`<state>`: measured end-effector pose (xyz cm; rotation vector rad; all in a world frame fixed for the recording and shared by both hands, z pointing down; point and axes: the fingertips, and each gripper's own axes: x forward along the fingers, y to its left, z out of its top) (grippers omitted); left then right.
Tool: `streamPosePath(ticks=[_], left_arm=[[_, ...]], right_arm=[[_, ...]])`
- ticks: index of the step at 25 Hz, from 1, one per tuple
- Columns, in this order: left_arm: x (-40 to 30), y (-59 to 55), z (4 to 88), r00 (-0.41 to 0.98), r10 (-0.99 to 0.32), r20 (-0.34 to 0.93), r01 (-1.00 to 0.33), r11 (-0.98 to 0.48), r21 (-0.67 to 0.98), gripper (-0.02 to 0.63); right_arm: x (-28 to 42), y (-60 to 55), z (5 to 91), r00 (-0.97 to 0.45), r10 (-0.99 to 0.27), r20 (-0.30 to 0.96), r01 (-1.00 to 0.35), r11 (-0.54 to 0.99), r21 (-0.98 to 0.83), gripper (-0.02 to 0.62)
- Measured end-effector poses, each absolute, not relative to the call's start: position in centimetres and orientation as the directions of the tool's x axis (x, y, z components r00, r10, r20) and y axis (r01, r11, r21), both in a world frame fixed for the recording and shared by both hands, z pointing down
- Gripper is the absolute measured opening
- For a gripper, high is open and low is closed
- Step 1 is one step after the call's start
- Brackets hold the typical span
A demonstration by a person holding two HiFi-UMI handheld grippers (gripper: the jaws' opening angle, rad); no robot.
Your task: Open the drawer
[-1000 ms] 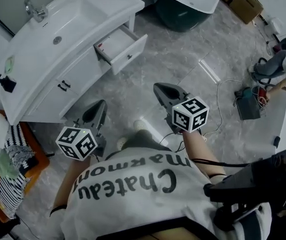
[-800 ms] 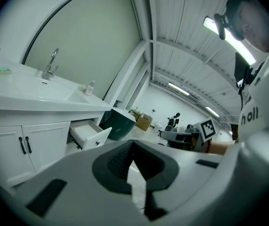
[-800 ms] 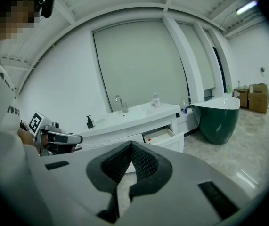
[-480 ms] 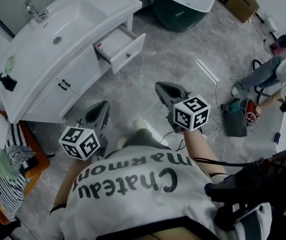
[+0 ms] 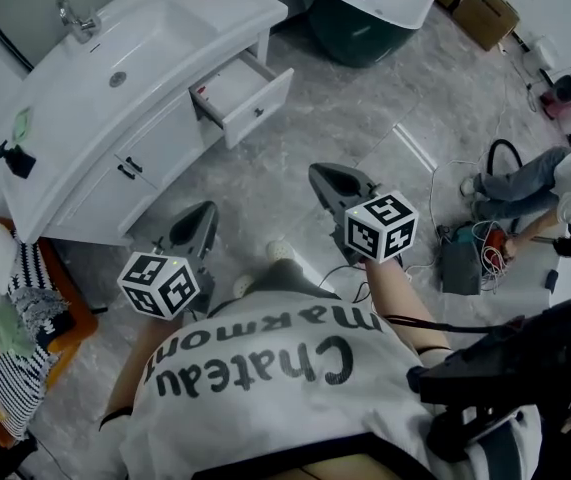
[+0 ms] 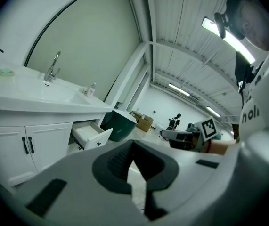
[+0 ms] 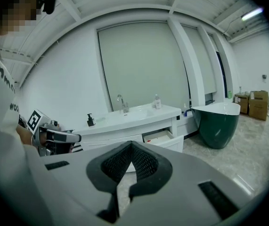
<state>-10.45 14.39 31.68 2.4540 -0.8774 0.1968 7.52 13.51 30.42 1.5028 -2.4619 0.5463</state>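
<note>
Apparently the drawer is already standing open at upper centre, while the left gripper and right gripper are hovering closed and empty well away, needing only to retreat.

Cool, even light from ceiling strip lights (one glares); gripper views bulge, corners black, foreground perhaps soft

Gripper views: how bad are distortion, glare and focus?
Left gripper view: heavy fisheye, black corners, ceiling light blown out, drawer small but legible. Right gripper view: same fisheye bowing the wall lines, even light, no glare. Head view: flat even light, sharp, only mildly bent at the edges.
</note>
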Motion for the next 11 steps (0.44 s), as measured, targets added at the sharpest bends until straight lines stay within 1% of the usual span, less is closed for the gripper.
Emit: streamPosePath(ticks=[11], left_arm=[[-10.79, 14.41, 31.75, 0.778, -0.553, 0.299, -0.627, -0.653, 0.424, 0.008]], right_arm=[[7.10, 13.53, 30.74, -0.456, -0.807, 0.374, -0.890, 0.421, -0.177, 0.005]])
